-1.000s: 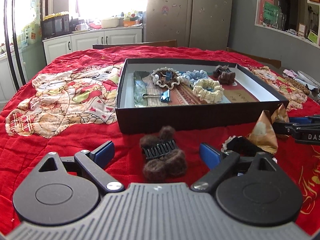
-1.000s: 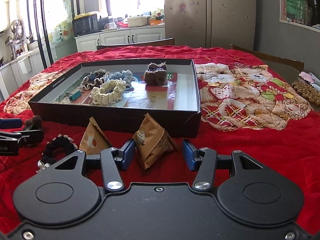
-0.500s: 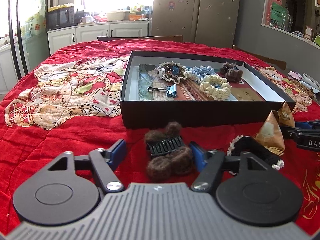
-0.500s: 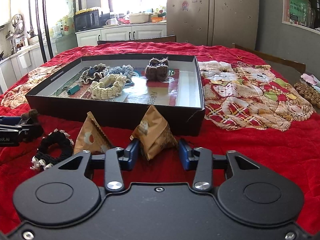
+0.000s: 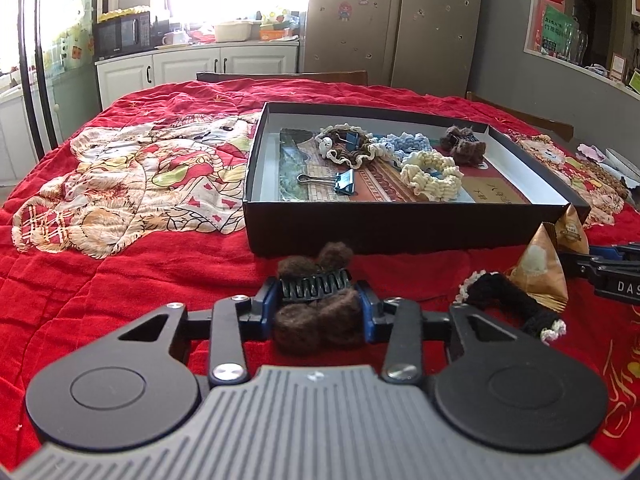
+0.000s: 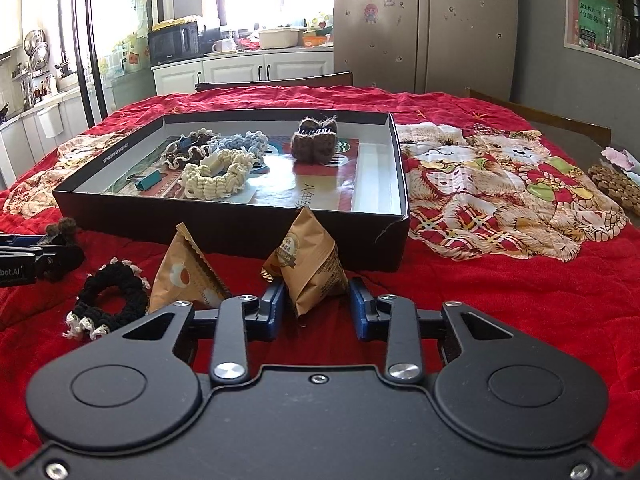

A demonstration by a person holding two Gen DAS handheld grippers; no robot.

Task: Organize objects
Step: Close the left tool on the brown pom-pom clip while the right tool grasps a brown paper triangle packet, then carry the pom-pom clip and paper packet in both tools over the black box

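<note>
Left wrist view: my left gripper (image 5: pixel 319 307) pinches a fuzzy brown hair claw (image 5: pixel 318 312) before the black box (image 5: pixel 400 226); my right gripper (image 6: pixel 317 307), jaws spread, flanks a crinkly pyramid packet (image 6: pixel 308 266).

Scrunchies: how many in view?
4. In the box: brown-cream, blue, cream. The black scrunchie lies on the quilt, left of the right claw. Others may be hidden.

Hair claw (image 5: pixel 318 308) before box (image 5: pixel 400 228); scrunchie (image 5: pixel 508 300) rightward

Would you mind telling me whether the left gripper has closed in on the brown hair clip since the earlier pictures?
Yes. The left gripper has narrowed inward until its fingers press the brown hair clip, which lies before the black box.
</note>
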